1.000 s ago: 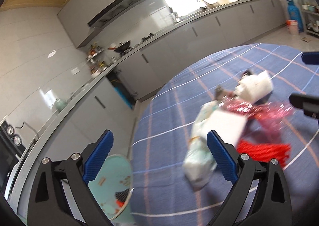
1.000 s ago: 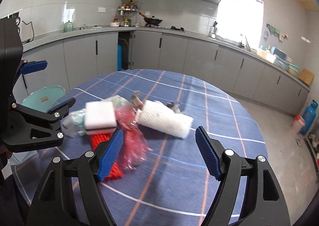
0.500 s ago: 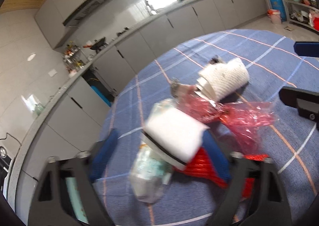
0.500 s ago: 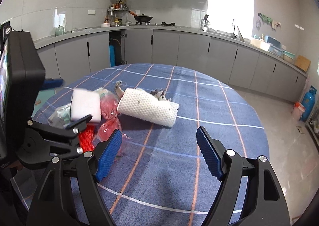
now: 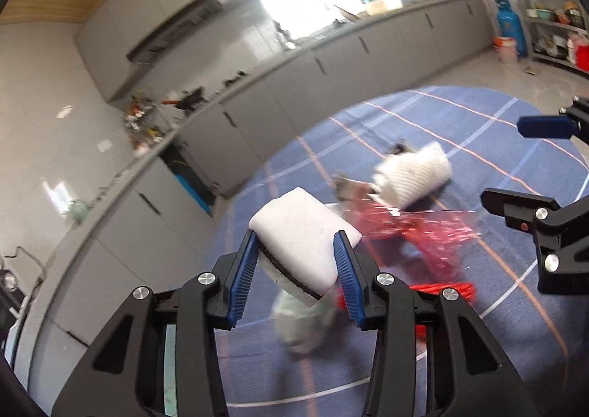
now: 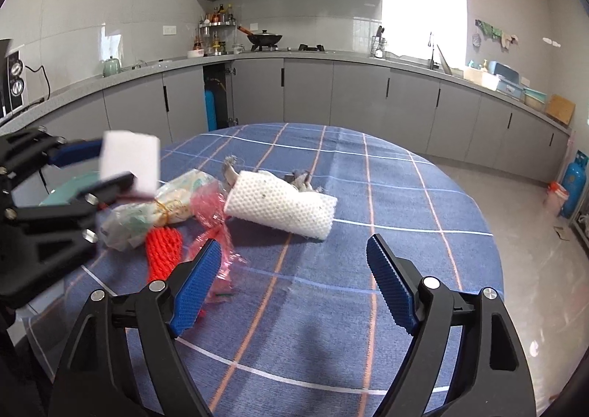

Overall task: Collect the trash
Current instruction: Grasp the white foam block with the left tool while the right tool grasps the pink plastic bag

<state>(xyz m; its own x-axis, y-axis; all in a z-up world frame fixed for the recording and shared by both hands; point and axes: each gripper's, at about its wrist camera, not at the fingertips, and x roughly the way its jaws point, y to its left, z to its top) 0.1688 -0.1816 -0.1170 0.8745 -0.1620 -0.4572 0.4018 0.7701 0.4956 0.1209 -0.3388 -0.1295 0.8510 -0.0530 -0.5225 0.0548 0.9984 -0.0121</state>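
Since a second ago the left gripper (image 5: 294, 271) has closed on the white sponge (image 5: 303, 240) and lifted it off the pile; before, the sponge lay on the tied bag with the jaws spread wide around it. Now the blue pads (image 5: 243, 280) press the sponge's two long sides, and its dark scouring layer shows along the lower edge. In the right wrist view the sponge (image 6: 130, 163) hangs clear above the round table (image 6: 405, 232), at about nine o'clock from the table's middle.

The right gripper (image 6: 294, 288) is spread wide and holds nothing, poised over the near edge of the blue plaid cloth.

Out from the tongs lies the rest of the trash. A tied plastic bag (image 6: 154, 212) of soft waste sits at nine o'clock, with a red mesh net (image 6: 162, 253) just beside it and a crinkled red cellophane wrapper (image 6: 211, 210) touching both. A roll of white foam netting (image 6: 279, 209) lies at the centre, with grey scraps (image 6: 302, 179) at its twelve o'clock side.

The sponge looks light and squashy, so a side grip across the middle should hold. The cellophane seems flimsy and slippery; pinching a bunched fold would likely serve best.
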